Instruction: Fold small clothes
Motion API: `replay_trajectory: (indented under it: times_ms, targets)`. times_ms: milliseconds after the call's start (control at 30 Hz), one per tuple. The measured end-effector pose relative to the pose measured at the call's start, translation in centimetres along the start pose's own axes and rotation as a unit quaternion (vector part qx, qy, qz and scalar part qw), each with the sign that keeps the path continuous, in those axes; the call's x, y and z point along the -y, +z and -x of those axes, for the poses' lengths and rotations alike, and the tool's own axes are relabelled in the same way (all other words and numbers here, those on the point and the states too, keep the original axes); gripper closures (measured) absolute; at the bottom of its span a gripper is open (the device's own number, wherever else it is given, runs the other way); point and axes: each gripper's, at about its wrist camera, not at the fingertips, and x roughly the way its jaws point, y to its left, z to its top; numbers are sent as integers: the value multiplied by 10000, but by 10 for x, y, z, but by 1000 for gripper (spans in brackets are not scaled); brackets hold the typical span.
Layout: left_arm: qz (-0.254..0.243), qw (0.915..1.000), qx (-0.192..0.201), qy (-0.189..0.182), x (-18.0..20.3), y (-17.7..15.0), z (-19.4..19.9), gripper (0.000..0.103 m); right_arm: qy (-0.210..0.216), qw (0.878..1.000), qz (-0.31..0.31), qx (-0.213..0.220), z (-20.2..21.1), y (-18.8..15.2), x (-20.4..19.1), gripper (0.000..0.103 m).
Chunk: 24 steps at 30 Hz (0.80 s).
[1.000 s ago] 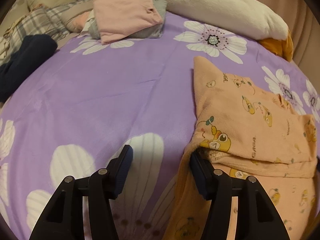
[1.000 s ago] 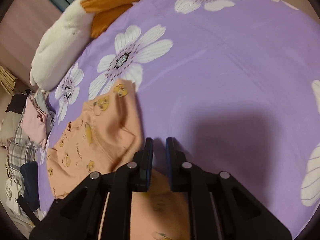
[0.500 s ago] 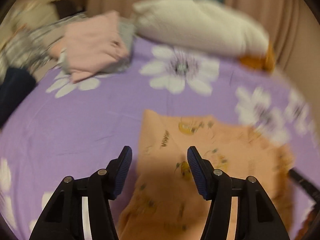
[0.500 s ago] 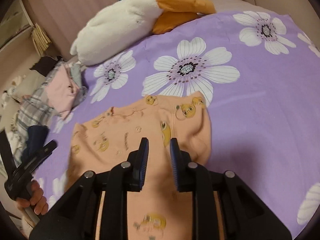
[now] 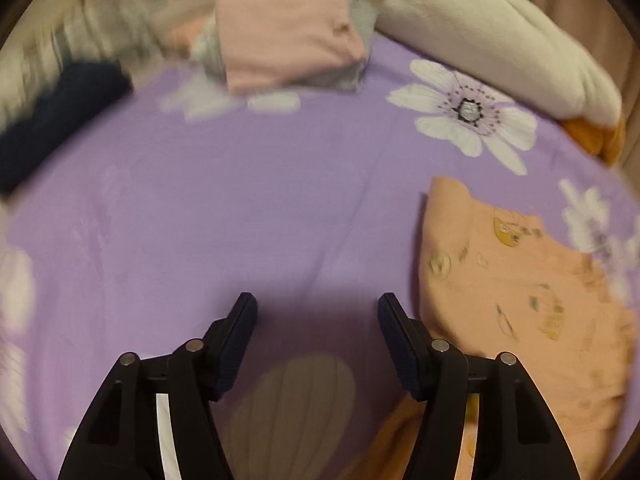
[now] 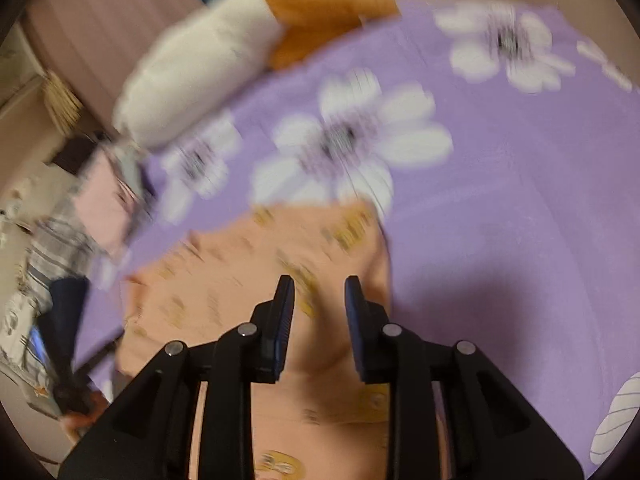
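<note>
On the bed, over its purple flowered sheet (image 5: 240, 200), we see the orange garment (image 5: 520, 280) lying flat, printed with small yellow cartoon figures. In the left wrist view it lies to the right of the left tool (image 5: 317, 308), and its near edge passes just behind the right finger; nothing is between the fingers, only bare sheet in shadow. The jaws of this tool stand wide apart and are opening a little more.

In the right wrist view the right tool (image 6: 319, 290) hangs directly above the same garment (image 6: 224, 280), which spreads under both fingers and to the left of them. Its jaws are apart by a moderate gap and are opening; we see cloth behind the gap, but the pads do not press on it, so we judge that it holds nothing.

Toward the far edge of the bed lie a folded pink piece (image 5: 288, 28) on a grey one, a white cushion (image 5: 500, 40) with an orange part, and a dark blue cloth (image 5: 52, 120) at the left edge. Both views are blurred.
</note>
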Motion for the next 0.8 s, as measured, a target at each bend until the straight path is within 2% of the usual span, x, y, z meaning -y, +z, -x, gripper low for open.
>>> replay_trajectory:
  times_ms: [33,67,100,133,167,200,267,333,367,433,500,567,600,667,767,800]
  targets:
    - [-17,10000,-40,-32,-1,-1,-2,40,-33,9998,79,198,6,1,-4,77]
    - [-249,9994,91,218,4,-2,-2,40,-198,9990,163,359,8,1,-7,77]
    - [-407,9981,143,448,8,-1,-4,40,-386,9987,126,314,4,1,-6,77]
    - [-507,9961,137,710,12,-2,-4,40,-573,9983,1,62,-7,-1,1,77]
    - [-463,9963,130,707,13,-2,-1,40,-562,9982,-118,-167,-16,-3,8,77]
    - [-323,9981,79,523,11,0,3,40,-394,9978,-289,-444,-24,-4,19,77]
    - [58,9998,54,-199,7,8,16,40,-162,9954,-647,-683,-28,-2,35,75]
    - [473,9947,286,-872,4,14,34,40,209,9920,-1128,-527,-18,1,51,74]
    - [524,9910,418,-1155,6,16,41,40,492,9890,-1329,-430,-12,1,57,73]
    - [356,9883,533,-1382,17,20,39,40,848,9841,-1505,-417,-11,2,62,72]
    - [177,9939,403,-1011,30,19,16,40,715,9852,-1465,-530,-16,-2,59,72]
    - [7,9996,24,-266,36,16,-13,41,250,9898,-1185,-749,-33,-6,52,74]
    - [-123,9999,0,52,36,15,-27,41,222,9906,-1112,-759,-39,-9,49,77]
    - [-194,9986,411,285,32,16,-27,41,361,9915,-1058,-663,-42,-8,46,86]
    - [-61,9989,267,387,26,26,-31,41,432,9914,-1142,-464,-32,-3,46,92]
    - [-124,9978,261,596,25,28,-33,41,368,9916,-1188,-367,-29,0,48,93]
